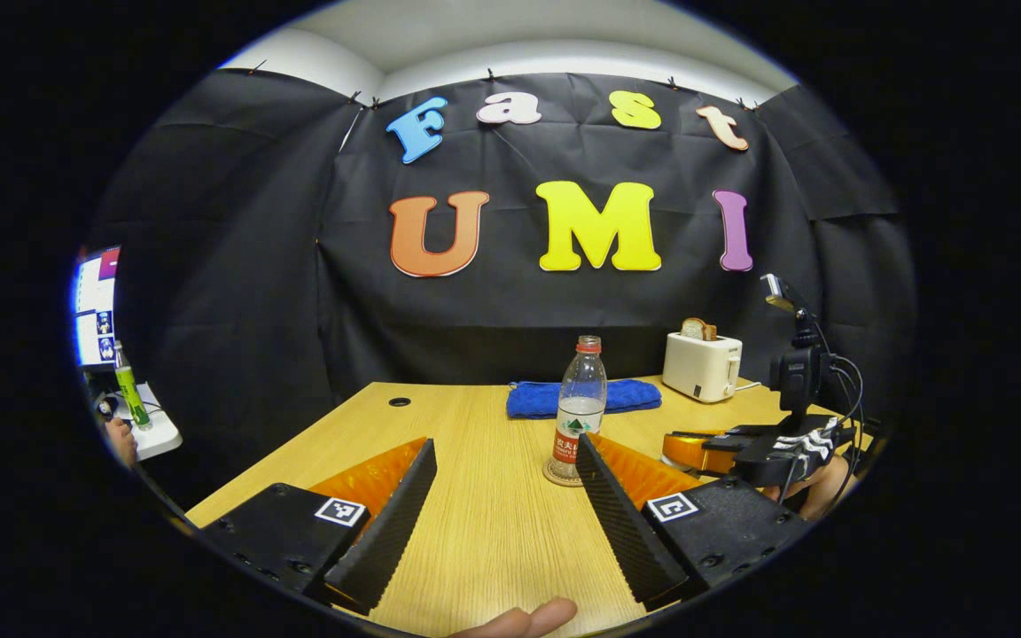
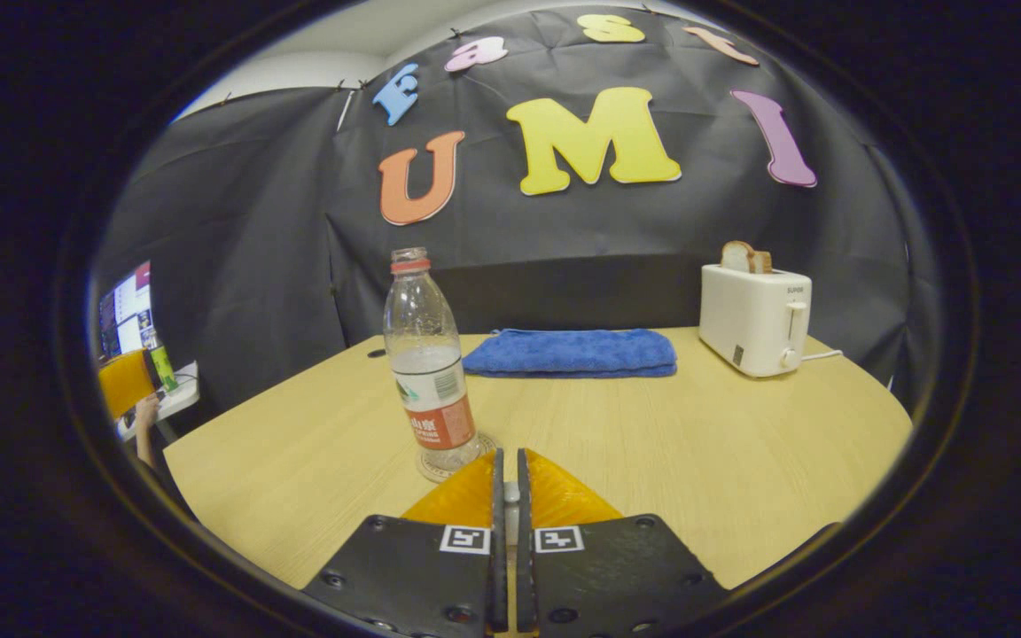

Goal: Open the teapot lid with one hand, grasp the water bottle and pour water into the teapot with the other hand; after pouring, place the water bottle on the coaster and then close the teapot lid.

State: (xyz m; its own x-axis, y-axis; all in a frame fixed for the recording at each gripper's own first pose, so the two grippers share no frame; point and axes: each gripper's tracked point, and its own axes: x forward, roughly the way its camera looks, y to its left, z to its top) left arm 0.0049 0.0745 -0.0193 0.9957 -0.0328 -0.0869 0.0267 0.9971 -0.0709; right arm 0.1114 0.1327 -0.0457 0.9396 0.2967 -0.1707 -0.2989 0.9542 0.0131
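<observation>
The bottle (image 1: 580, 403) is clear plastic with a red collar at the neck, uncapped as far as can be seen, a red and white label low down and water to about mid-height. It stands upright on a round coaster (image 1: 561, 475) in the middle of the desk (image 1: 493, 523).

The left gripper (image 1: 505, 456) hovers low over the near edge, its fingers wide apart with only bare desk between them; the bottle is just beyond its right finger. A fingertip (image 1: 528, 618) shows at the bottom edge. The right gripper (image 2: 507, 470) has its fingers together, tips just right of the coaster; a small pale thing sits in the slit between them, too hidden to name.

Far back lie a folded blue towel (image 2: 572, 353) and, right, a white toaster (image 2: 754, 321) with bread in it. Black cloth walls the booth; a monitor (image 2: 125, 319) glows at far left.
</observation>
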